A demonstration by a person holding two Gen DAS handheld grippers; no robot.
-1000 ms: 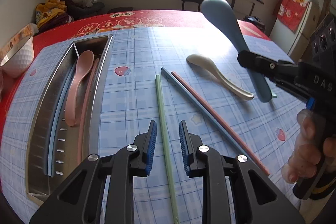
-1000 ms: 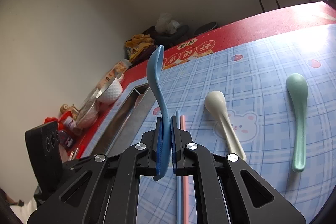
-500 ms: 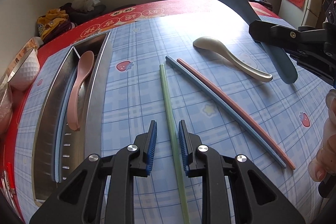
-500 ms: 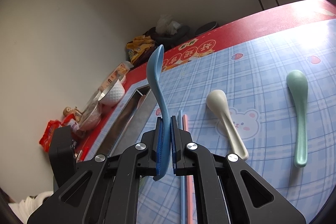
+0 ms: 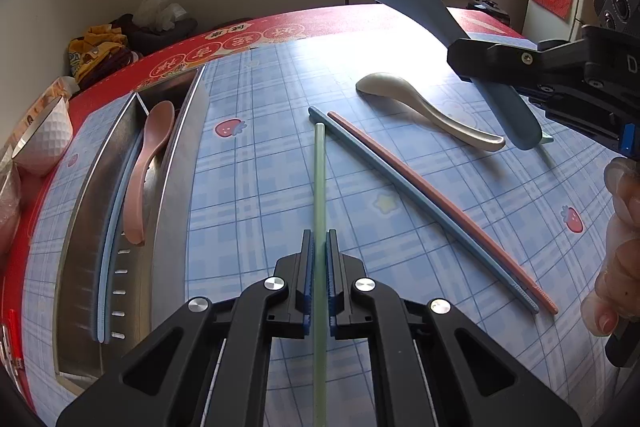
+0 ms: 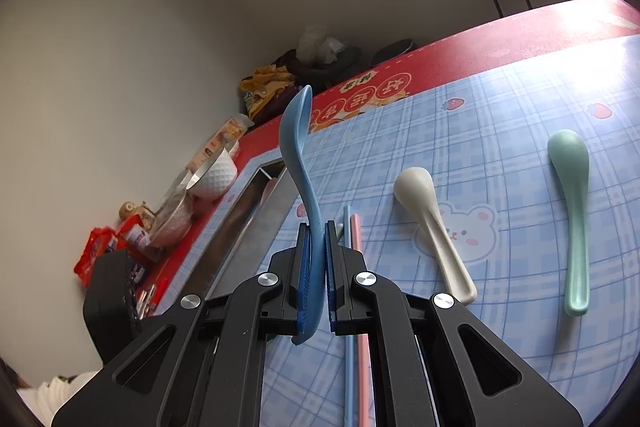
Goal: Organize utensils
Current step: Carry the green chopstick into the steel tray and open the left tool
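Pale green plastic chopstick (image 5: 320,183) is lying on the checked bench (image 5: 256,195) right of the long steel tray (image 5: 176,187), left tool (image 5: 319,251) clamping it. Right tool (image 6: 316,247) is gripping the blue plastic spoon (image 6: 298,147) aloft, right of the tray.

Blue spoon (image 6: 298,163), green chopstick (image 5: 319,187), pink spoon (image 5: 146,163), blue-checked tablecloth (image 5: 256,187).

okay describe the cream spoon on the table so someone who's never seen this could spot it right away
On the blue checked tablecloth, find the bear print. The cream spoon lies across it, right of the pink chopstick and left of the mint green spoon. It is the only off-white utensil.
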